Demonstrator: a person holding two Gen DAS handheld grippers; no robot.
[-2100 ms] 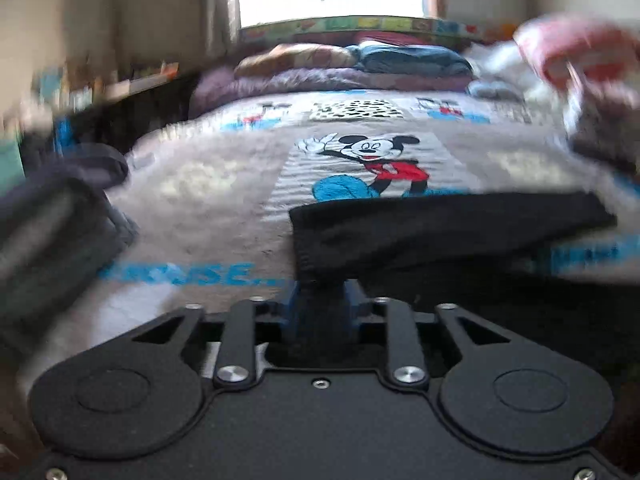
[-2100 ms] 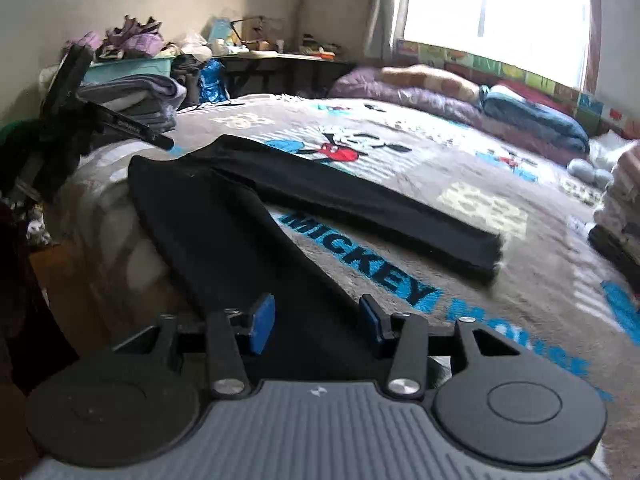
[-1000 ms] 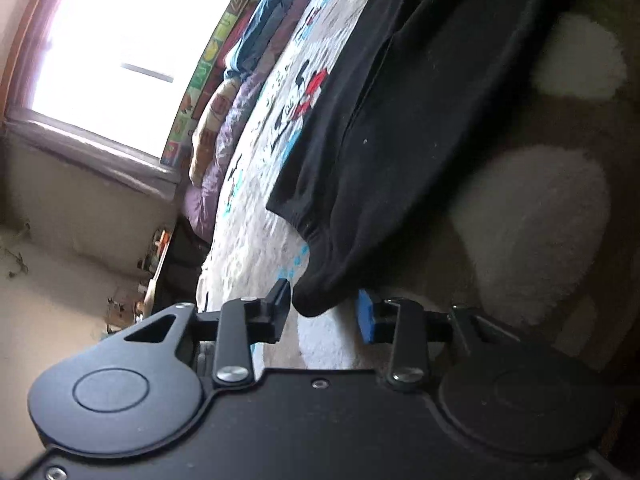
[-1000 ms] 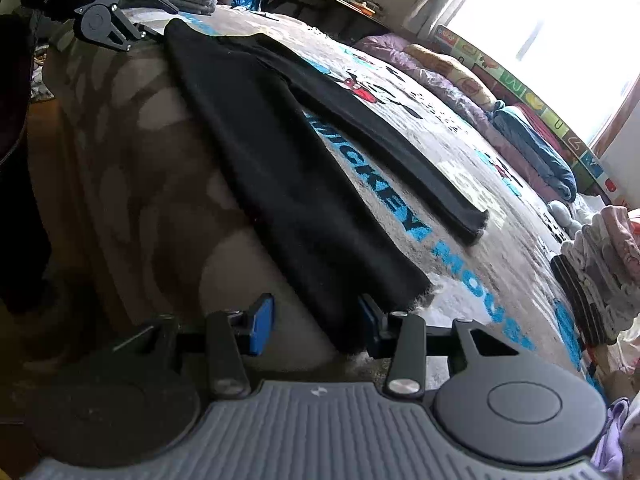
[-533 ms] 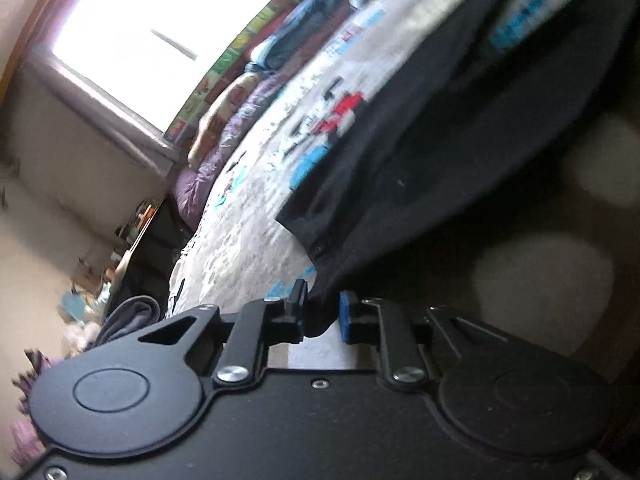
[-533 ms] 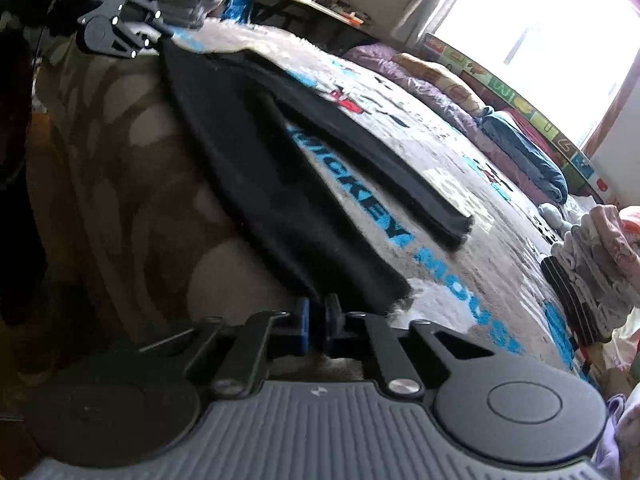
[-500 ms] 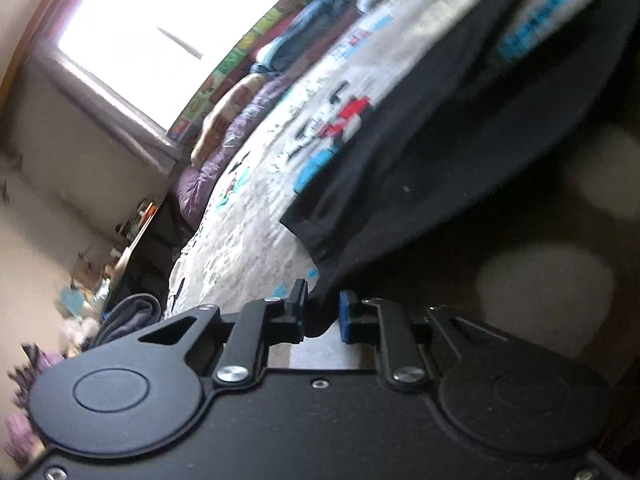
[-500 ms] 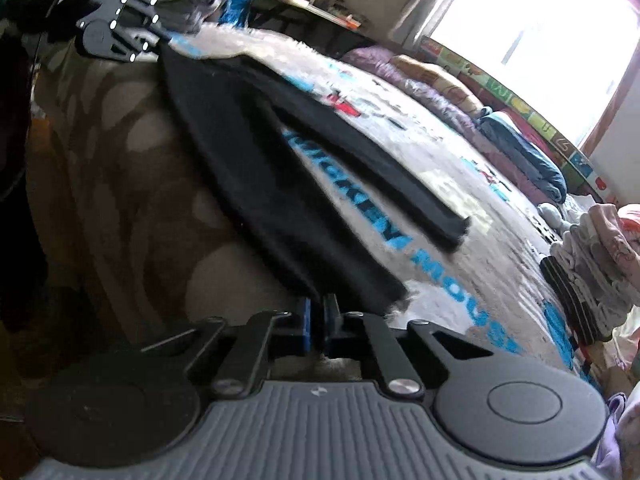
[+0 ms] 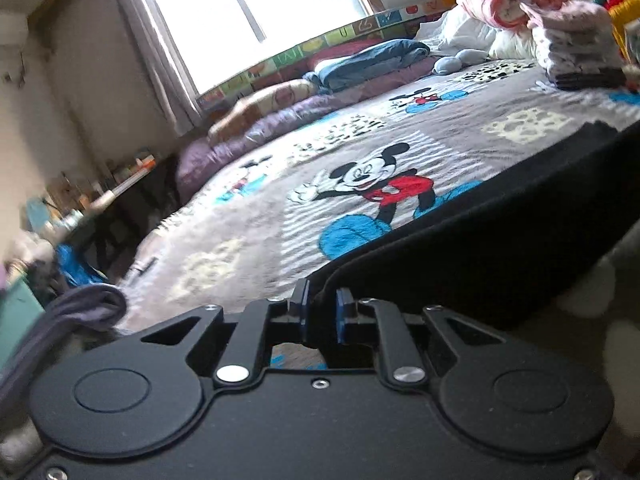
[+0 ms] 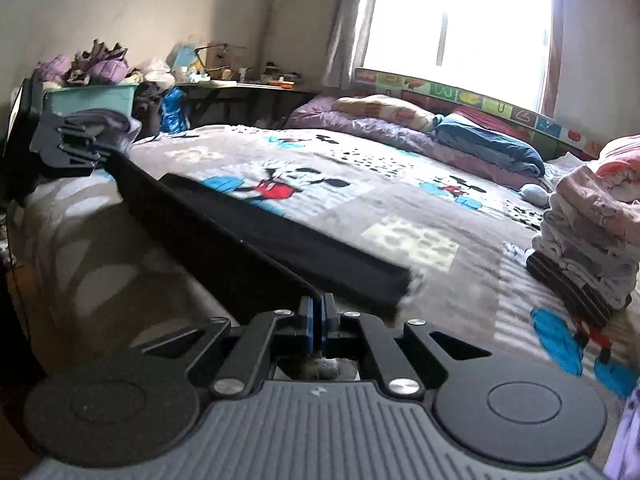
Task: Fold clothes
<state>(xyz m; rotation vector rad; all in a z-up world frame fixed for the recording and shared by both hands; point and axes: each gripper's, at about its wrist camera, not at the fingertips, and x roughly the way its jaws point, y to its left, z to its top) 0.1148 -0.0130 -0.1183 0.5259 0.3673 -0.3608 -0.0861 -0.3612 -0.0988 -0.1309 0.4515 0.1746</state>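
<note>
While the bed (image 10: 400, 208) in its cartoon-mouse blanket spreads ahead of both my grippers, the black garment (image 10: 224, 236) hangs taut between them, one edge raised off the blanket. My left gripper (image 9: 319, 312) pinches one corner; my right gripper (image 10: 317, 322), pressed together, pinches the other. Folded clothes (image 10: 592, 248) sit right of it.

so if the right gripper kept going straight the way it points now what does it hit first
Probably the black garment it already pinches: the right gripper is shut on its edge, and the lower sleeve lies just ahead. Beyond that comes the Mickey blanket; depth is unclear.
</note>
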